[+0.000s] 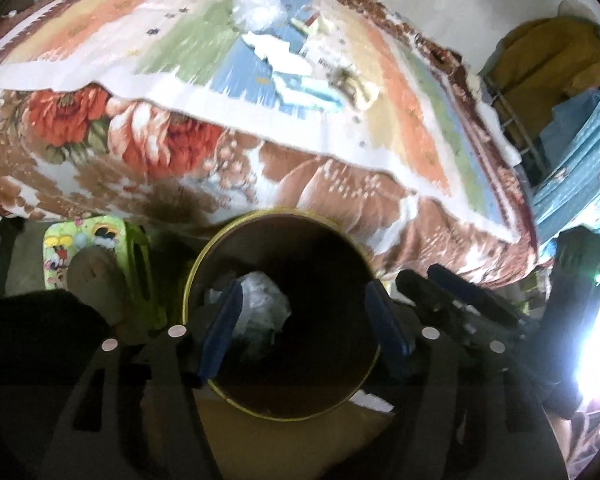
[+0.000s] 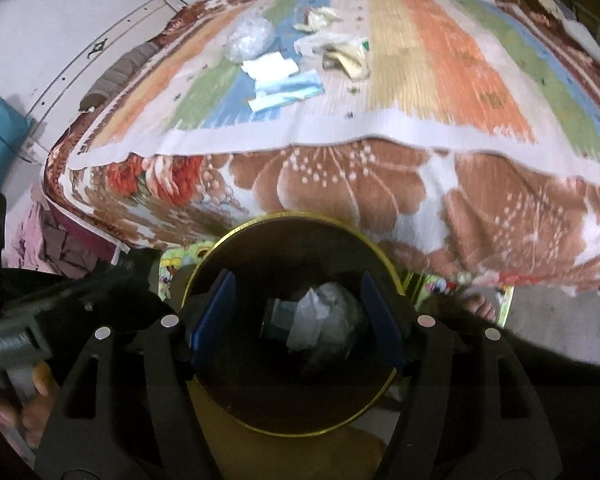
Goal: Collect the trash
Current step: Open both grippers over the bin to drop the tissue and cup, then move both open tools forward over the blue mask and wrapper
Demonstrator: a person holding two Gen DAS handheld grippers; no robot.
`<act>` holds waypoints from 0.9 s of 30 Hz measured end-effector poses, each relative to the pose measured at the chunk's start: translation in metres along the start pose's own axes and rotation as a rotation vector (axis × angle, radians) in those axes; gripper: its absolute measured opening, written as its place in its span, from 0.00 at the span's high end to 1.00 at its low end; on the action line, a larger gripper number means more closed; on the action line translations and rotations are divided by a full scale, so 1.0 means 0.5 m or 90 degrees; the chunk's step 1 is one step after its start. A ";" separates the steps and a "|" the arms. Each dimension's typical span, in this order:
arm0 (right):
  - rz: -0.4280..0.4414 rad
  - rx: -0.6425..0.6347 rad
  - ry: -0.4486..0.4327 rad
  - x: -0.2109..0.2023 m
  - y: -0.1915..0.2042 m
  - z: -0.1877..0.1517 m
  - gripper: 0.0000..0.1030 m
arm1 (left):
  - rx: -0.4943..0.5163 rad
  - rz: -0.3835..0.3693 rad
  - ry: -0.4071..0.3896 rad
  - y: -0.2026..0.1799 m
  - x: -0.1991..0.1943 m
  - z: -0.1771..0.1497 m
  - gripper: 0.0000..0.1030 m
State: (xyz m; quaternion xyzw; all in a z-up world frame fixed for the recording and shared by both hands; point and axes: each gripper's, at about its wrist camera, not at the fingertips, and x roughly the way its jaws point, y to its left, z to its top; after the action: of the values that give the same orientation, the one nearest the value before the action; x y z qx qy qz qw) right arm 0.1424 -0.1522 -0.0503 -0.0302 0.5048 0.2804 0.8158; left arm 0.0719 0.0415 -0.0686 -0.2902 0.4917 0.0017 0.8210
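Two pairs of tongs hang over one round, yellow-rimmed bin [image 2: 292, 332] that stands on the floor against the near side of a bed [image 2: 340, 184]. The left tongs [image 1: 300, 320] and right tongs [image 2: 296, 316] both stand open with nothing between their blue pads; crumpled white paper and plastic already lie at the bottom of the bin, directly below them.

Remaining trash sits on the striped mat that covers the bed top, well apart from both tongs and beyond the bin, up and away from the person. A crumpled clear plastic bag [image 2: 249, 36] lies farthest left. Just beside it are flat white papers [image 2: 270, 67], then a blue-and-white face mask [image 2: 288, 90], its long axis running roughly left to right across the mat. Yellowish wrappers [image 2: 346, 58] lie to the right of these.

Judging by the right wrist view, the wrappers lie nearer the right tongs, the plastic bag nearer the left.
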 end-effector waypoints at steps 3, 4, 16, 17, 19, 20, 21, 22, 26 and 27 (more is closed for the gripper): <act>-0.010 -0.012 -0.019 -0.013 -0.002 0.016 0.37 | 0.003 -0.007 -0.023 -0.002 -0.022 0.024 0.33; -0.015 -0.015 -0.027 -0.017 -0.003 0.023 0.36 | 0.002 -0.008 -0.025 -0.002 -0.025 0.028 0.31; -0.013 -0.068 -0.065 -0.048 0.003 0.077 0.27 | 0.008 -0.016 -0.042 -0.004 -0.049 0.103 0.22; -0.012 -0.070 -0.069 -0.050 0.004 0.081 0.26 | 0.015 -0.009 -0.045 -0.007 -0.049 0.110 0.22; -0.012 -0.074 -0.081 -0.056 0.004 0.093 0.23 | 0.028 0.011 -0.054 -0.011 -0.051 0.126 0.21; -0.014 -0.077 -0.088 -0.059 0.004 0.098 0.21 | 0.031 0.020 -0.061 -0.012 -0.052 0.132 0.20; -0.018 -0.079 -0.091 -0.061 0.004 0.103 0.20 | 0.035 0.028 -0.066 -0.013 -0.053 0.139 0.18; -0.024 -0.082 -0.091 -0.061 0.004 0.107 0.18 | 0.041 0.024 -0.064 -0.015 -0.051 0.149 0.16; -0.024 -0.082 -0.089 -0.058 -0.005 0.128 0.14 | 0.039 0.009 -0.055 -0.014 -0.045 0.178 0.08; -0.021 -0.080 -0.090 -0.058 -0.007 0.132 0.13 | 0.041 0.012 -0.056 -0.014 -0.043 0.184 0.06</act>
State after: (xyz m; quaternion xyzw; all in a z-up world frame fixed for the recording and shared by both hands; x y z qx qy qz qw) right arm 0.1876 -0.1453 0.0054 -0.0700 0.4270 0.2996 0.8503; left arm 0.1373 0.0857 -0.0158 -0.2590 0.4575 0.0064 0.8506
